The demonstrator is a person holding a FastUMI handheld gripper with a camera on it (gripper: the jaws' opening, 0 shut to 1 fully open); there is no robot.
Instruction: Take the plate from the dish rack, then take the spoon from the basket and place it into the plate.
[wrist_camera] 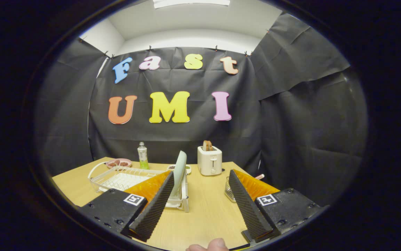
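Observation:
A pale green plate (179, 172) stands upright on its edge at the right end of the white wire dish rack (123, 178), just ahead of my left finger (156, 204). My gripper (200, 202) is open and holds nothing, with bare tabletop between the fingers. A small wire basket (229, 191) sits on the table beside my right finger (244, 204), which hides part of it. A pinkish handle tip (260, 176), perhaps the spoon, pokes out past that finger.
A white toaster (209, 160) with bread in it stands at the back of the wooden table (207, 212). A green bottle (142, 156) and a pink bowl (119, 162) sit behind the rack, with a small dish (187, 168) behind the plate. A fingertip (214, 245) shows at the near edge.

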